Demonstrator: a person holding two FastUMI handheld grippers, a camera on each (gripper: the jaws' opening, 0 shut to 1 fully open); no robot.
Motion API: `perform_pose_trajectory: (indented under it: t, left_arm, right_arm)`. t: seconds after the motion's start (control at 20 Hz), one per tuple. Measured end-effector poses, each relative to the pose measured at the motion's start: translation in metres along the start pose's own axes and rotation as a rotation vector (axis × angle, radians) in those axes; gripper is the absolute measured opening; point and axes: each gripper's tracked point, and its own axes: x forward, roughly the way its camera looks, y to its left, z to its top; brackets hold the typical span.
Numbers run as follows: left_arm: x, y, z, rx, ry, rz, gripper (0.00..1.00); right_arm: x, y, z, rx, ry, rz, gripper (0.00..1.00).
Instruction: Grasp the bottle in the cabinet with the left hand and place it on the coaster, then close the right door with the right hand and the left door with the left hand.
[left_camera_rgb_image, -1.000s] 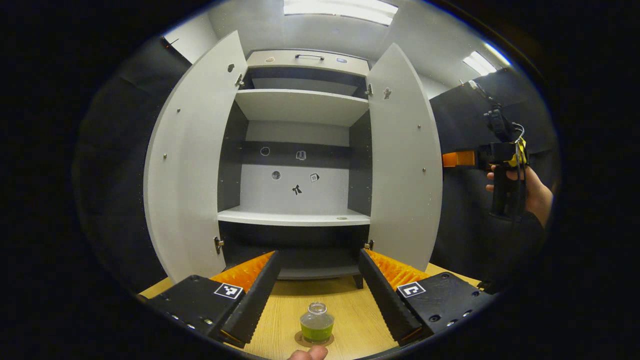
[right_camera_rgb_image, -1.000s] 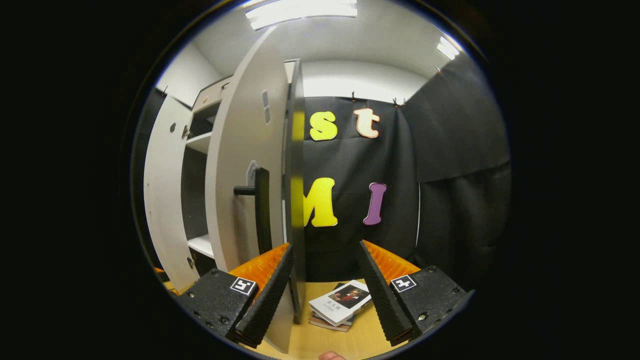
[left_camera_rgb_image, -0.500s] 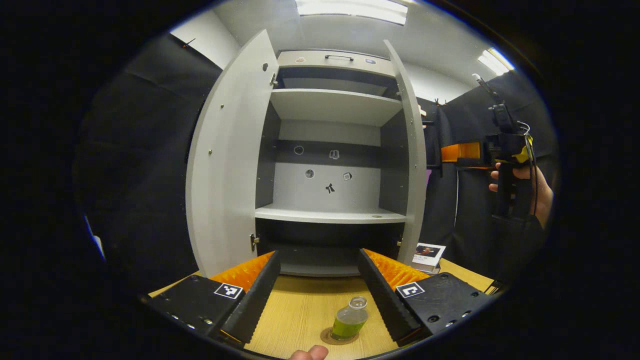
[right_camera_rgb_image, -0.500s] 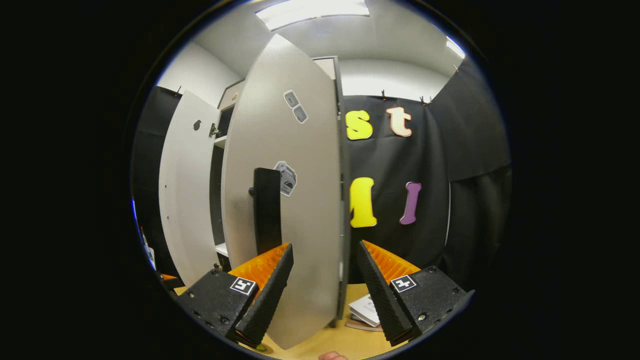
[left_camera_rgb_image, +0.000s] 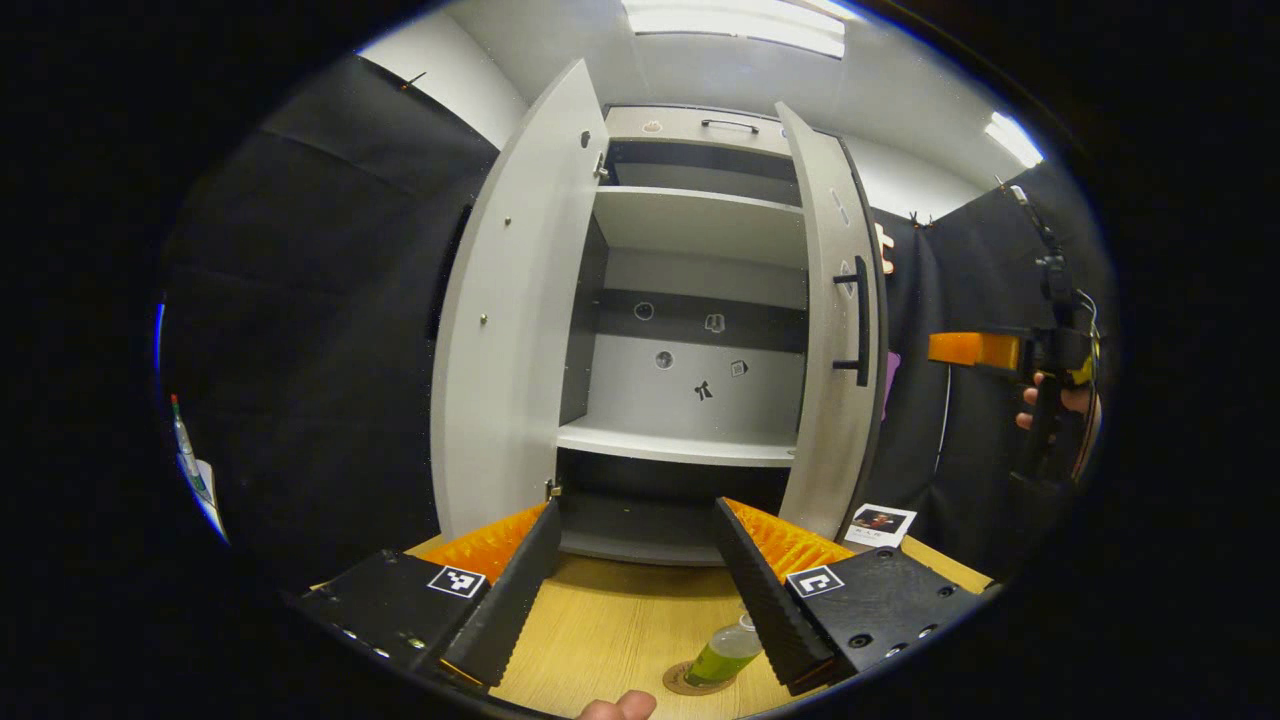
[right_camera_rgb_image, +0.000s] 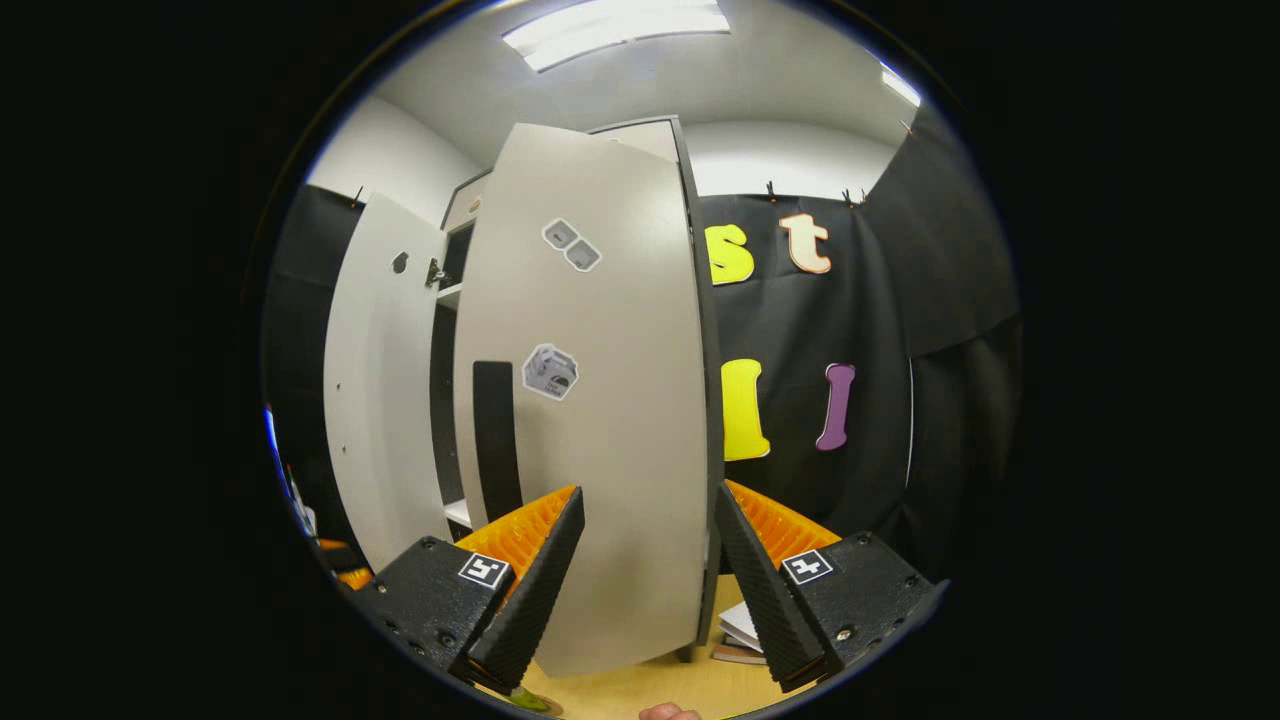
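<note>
Left claw (left_camera_rgb_image: 632, 590) wide open, nothing between its fingers – it hangs over the wooden bench (left_camera_rgb_image: 600, 625), facing the cabinet (left_camera_rgb_image: 690, 330). Bottle (left_camera_rgb_image: 728, 655) with green liquid sits on the round coaster (left_camera_rgb_image: 690, 682) low and just right of the claw's centre line, partly hidden behind the claw's right finger; it looks tilted in the fisheye. A fingertip (left_camera_rgb_image: 620, 708) pokes in at the bottom edge.

Ahead of the left claw: left door (left_camera_rgb_image: 510, 320) swung wide open, shelves inside bare apart from small stickers on the back panel. Right door (left_camera_rgb_image: 835, 330) is partway shut, seen nearly edge-on, dark bar handle (left_camera_rgb_image: 860, 320) on its outer face. A book (left_camera_rgb_image: 880, 522) lies on the bench beyond that door's foot, right of the claw.

Far right in the left gripper view – the right claw (left_camera_rgb_image: 975, 348) held up by a hand (left_camera_rgb_image: 1060, 400), apart from the right door, pointing toward it.

Right gripper view: right claw (right_camera_rgb_image: 640, 590) also wide open, empty, the right door's outer face (right_camera_rgb_image: 600, 400) straight ahead and close between the finger lines; cannot tell whether anything touches it. Handle (right_camera_rgb_image: 495, 440) up and left of the claw, left door (right_camera_rgb_image: 375, 400) further left. Books (right_camera_rgb_image: 740, 630) peek out low, by the claw's right finger
</note>
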Motion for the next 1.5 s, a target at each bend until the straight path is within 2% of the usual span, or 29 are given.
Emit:
perform_pose_trajectory:
  t: [0.25,0.3,0.35,0.45,0.5,0.55,0.7,0.8,0.9,1.05,1.1,1.15,1.2,1.25,1.3,1.35,1.4,1.5]
  left_arm:
    - [-0.008,0.050,0.035,0.005,-0.072,0.130,0.94]
    - [-0.009,0.060,0.041,0.008,-0.083,0.157,0.97]
    - [-0.011,0.073,0.045,0.009,-0.087,0.189,0.94]
    - [-0.011,0.101,0.052,-0.005,-0.089,0.254,0.96]
    - [-0.011,0.116,0.057,-0.015,-0.095,0.281,0.94]
    - [-0.011,0.135,0.065,-0.024,-0.107,0.316,0.97]
    - [-0.007,0.190,0.077,-0.056,-0.119,0.433,0.95]
    - [-0.002,0.220,0.083,-0.098,-0.123,0.477,0.95]
    - [0.012,0.244,0.090,-0.137,-0.140,0.496,0.95]
    - [0.036,0.263,0.106,-0.141,-0.154,0.499,0.95]
    - [0.045,0.266,0.111,-0.134,-0.161,0.498,1.00]
    - [0.056,0.266,0.117,-0.127,-0.167,0.491,1.00]
    - [0.065,0.266,0.122,-0.117,-0.172,0.484,0.95]
    - [0.072,0.265,0.127,-0.103,-0.177,0.477,0.95]
    - [0.076,0.262,0.130,-0.087,-0.178,0.472,1.00]
    - [0.080,0.258,0.132,-0.072,-0.178,0.465,1.00]
    - [0.083,0.252,0.132,-0.063,-0.173,0.454,0.95]
    - [0.092,0.246,0.123,-0.057,-0.149,0.427,0.95]
  right_arm:
    - [-0.032,0.011,-0.038,-0.004,0.008,0.006,0.81]
    - [-0.038,0.013,-0.045,-0.003,0.003,0.005,0.81]
    - [-0.044,0.015,-0.052,-0.004,0.000,0.005,0.81]
    - [-0.054,0.021,-0.067,0.000,0.009,0.007,0.82]
    - [-0.061,0.024,-0.075,0.003,0.018,0.011,0.82]
    - [-0.067,0.027,-0.085,0.007,0.033,0.011,0.82]
    - [-0.082,0.039,-0.117,0.021,0.120,0.036,0.82]
    - [-0.091,0.041,-0.132,0.034,0.167,0.044,0.82]
    - [-0.095,0.040,-0.141,0.035,0.199,0.039,0.82]
    - [-0.100,0.033,-0.145,0.003,0.216,0.013,0.82]
    - [-0.102,0.030,-0.145,-0.005,0.217,0.004,0.82]
    - [-0.102,0.027,-0.145,-0.009,0.217,-0.002,0.82]
    - [-0.103,0.026,-0.145,-0.012,0.218,-0.008,0.82]
    - [-0.104,0.024,-0.144,-0.017,0.217,-0.015,0.82]
    - [-0.105,0.022,-0.144,-0.022,0.215,-0.024,0.82]
    - [-0.105,0.021,-0.144,-0.028,0.214,-0.031,0.82]
    - [-0.104,0.020,-0.145,-0.030,0.213,-0.035,0.82]
    - [-0.103,0.021,-0.145,-0.025,0.214,-0.033,0.82]
